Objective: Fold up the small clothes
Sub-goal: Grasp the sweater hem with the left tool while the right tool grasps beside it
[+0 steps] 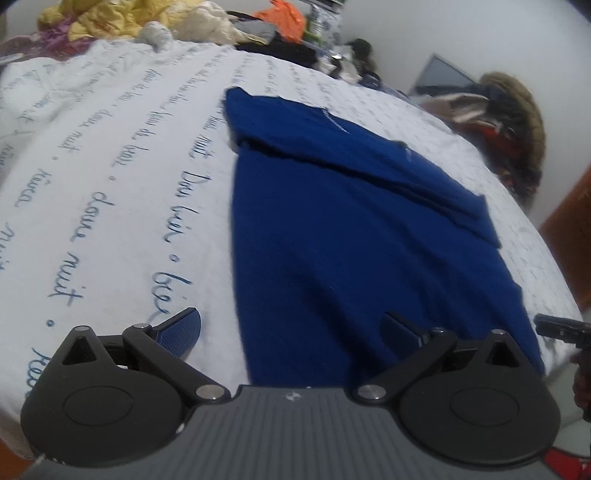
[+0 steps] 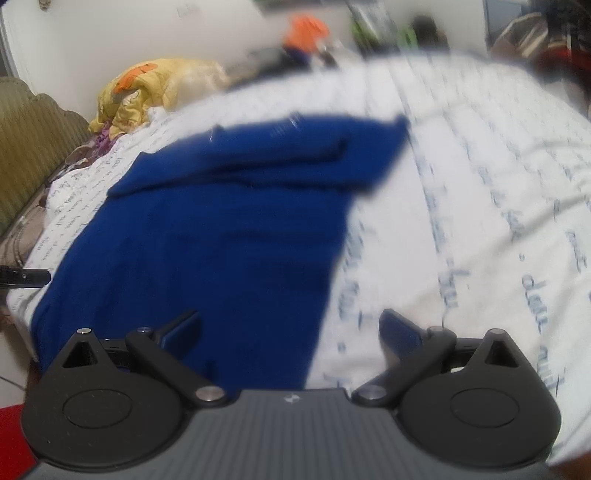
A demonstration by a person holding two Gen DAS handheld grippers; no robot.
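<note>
A dark blue garment [image 1: 351, 229] lies flat on a white bedsheet printed with blue script [image 1: 110, 177]; its far end is folded over on itself. My left gripper [image 1: 291, 332] is open and empty, low over the garment's near left edge. The right wrist view is blurred: the same blue garment [image 2: 207, 236] lies left of centre on the sheet [image 2: 480, 221]. My right gripper [image 2: 291, 332] is open and empty, over the garment's near right edge. The right gripper's tip shows in the left wrist view [image 1: 561, 328], and the left gripper's tip shows in the right wrist view [image 2: 22, 277].
A pile of clothes, yellow [image 1: 96, 18] and orange [image 1: 284, 18] among them, lies at the far side of the bed. A fur-hooded jacket [image 1: 517, 122] sits at the far right. An olive sofa [image 2: 33, 140] stands left of the bed.
</note>
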